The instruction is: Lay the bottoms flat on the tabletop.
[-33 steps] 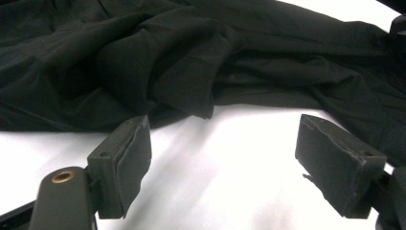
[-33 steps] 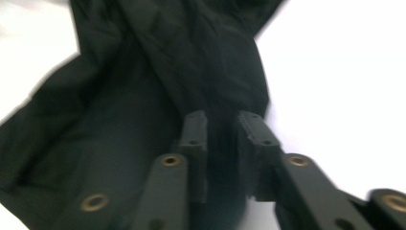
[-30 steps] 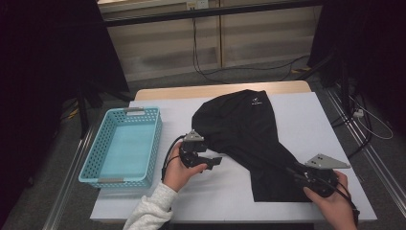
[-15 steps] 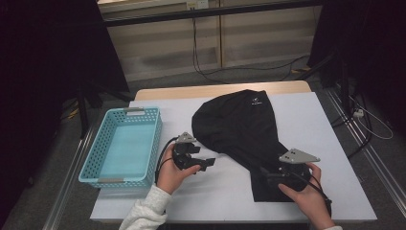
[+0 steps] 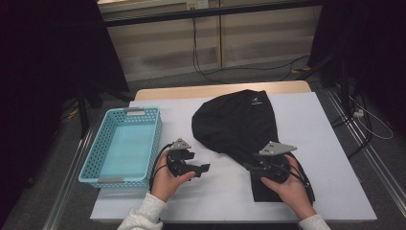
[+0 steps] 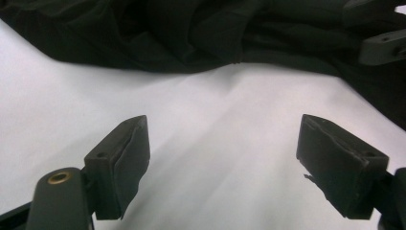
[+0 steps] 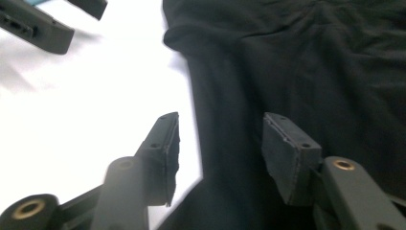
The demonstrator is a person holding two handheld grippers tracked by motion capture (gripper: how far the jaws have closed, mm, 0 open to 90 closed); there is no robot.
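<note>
a black garment (image 5: 239, 127) lies crumpled across the middle of the white table top (image 5: 335, 143) in the high view, its bulk toward the upper centre and a narrower strip running down to the lower right, where the right gripper (image 5: 256, 168) sits over it. in the right gripper view the jaws stand half open and have just been closing, straddling the left edge of that strip: one pad is over bare table and the other over cloth, with a fold of the garment (image 7: 297, 72) between them but not yet pinched. the left gripper (image 5: 203, 168) hovers at lower centre of the high view, right of the empty turquoise basket (image 5: 98, 165). in its own view its jaws stand wide with nothing between them, and the garment's hem (image 6: 191, 57) lies across the top of the frame, well ahead of the pads. the step in hand looks like taking hold of the cloth at two points. to do it well, the right gripper should sink until the lower pad slides under the edge, so it catches a single layer rather than a bunch. the left gripper should advance toward the hem before closing, and both should grip near the edge so the cloth can be lifted or spread evenly.
</note>
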